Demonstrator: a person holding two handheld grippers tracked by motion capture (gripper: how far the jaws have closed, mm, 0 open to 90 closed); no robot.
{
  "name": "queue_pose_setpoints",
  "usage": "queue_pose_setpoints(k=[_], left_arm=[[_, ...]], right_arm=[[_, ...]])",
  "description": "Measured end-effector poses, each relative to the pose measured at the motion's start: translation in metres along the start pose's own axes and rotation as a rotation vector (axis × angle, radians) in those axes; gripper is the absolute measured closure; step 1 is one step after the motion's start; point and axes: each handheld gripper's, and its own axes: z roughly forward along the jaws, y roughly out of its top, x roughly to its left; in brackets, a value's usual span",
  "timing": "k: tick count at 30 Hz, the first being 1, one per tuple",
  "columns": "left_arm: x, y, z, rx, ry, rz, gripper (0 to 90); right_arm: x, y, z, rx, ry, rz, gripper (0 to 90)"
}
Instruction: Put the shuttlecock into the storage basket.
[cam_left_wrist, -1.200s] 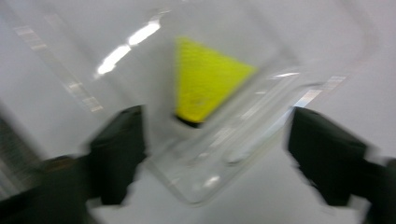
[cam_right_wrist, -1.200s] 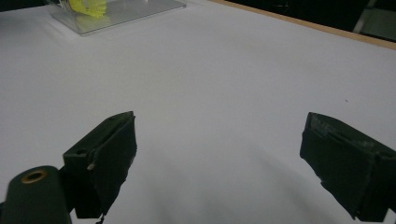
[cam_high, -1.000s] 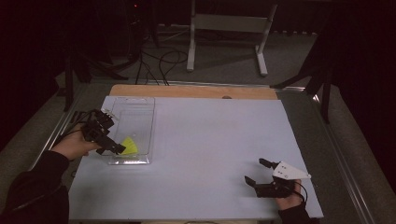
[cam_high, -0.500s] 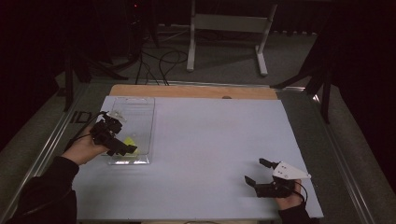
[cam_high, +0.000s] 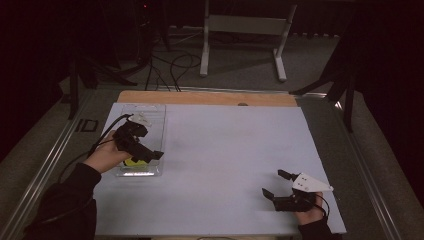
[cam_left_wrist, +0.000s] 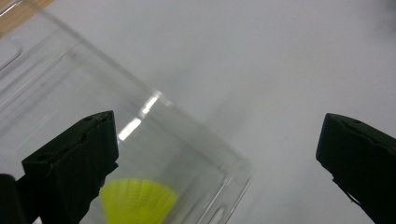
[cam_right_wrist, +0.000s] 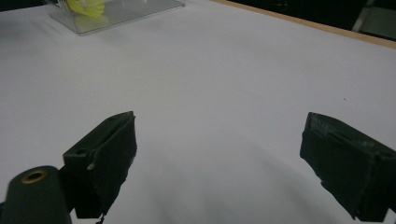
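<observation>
A: How far along does this look?

B: Early, I'd judge. The left gripper (cam_high: 145, 154) hangs over the near end of the clear tray (cam_high: 159, 116), jaws spread wide and clasping nothing. The yellow shuttlecock (cam_high: 133, 162) lies inside the tray at that near end, not yet gripped.

A: And the other hand?

B: The right gripper (cam_high: 276, 184) rests on the white table (cam_high: 225, 150) at about four o'clock from the centre, well apart from the tray, jaws released and empty. In the right gripper view the tray (cam_right_wrist: 140, 9) sits far off at eleven o'clock.

A: So what's left?

B: Probably closing on the shuttlecock and lifting it out; none of that is done.

A: Which way does it point?

B: In the left gripper view only its ribbed yellow skirt (cam_left_wrist: 138, 201) shows, fanning toward twelve o'clock by the left jaw. The cork end is hidden, so I can't tell its long axis for sure. The tray's long axis runs six to twelve in the high view.
</observation>
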Motion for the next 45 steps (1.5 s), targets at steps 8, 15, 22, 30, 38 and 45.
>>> queue_pose_setpoints(k=[8, 15, 22, 30, 38, 45], left_arm=[[-0.018, 0.021, 0.014, -0.049, -0.035, 0.047, 0.0], [-0.033, 0.033, 0.025, -0.050, -0.070, 0.098, 0.0], [-0.048, 0.044, 0.034, -0.077, -0.100, 0.140, 0.0], [-0.062, 0.054, 0.046, -0.098, -0.144, 0.163, 0.0], [-0.080, 0.058, 0.058, -0.085, -0.179, 0.214, 0.0], [-0.095, 0.053, 0.070, -0.076, -0.217, 0.239, 0.0]], right_arm=[[0.000, 0.000, 0.000, 0.000, 0.000, 0.003, 11.0], [-0.001, 0.000, 0.000, 0.000, 0.002, 0.003, 11.0], [-0.001, 0.000, 0.000, 0.000, 0.004, 0.004, 11.1], [0.000, 0.000, 0.000, 0.001, 0.006, 0.006, 11.0], [0.000, 0.000, -0.001, 0.001, 0.008, 0.009, 11.1], [0.000, 0.001, -0.001, -0.002, 0.008, 0.002, 11.0]])
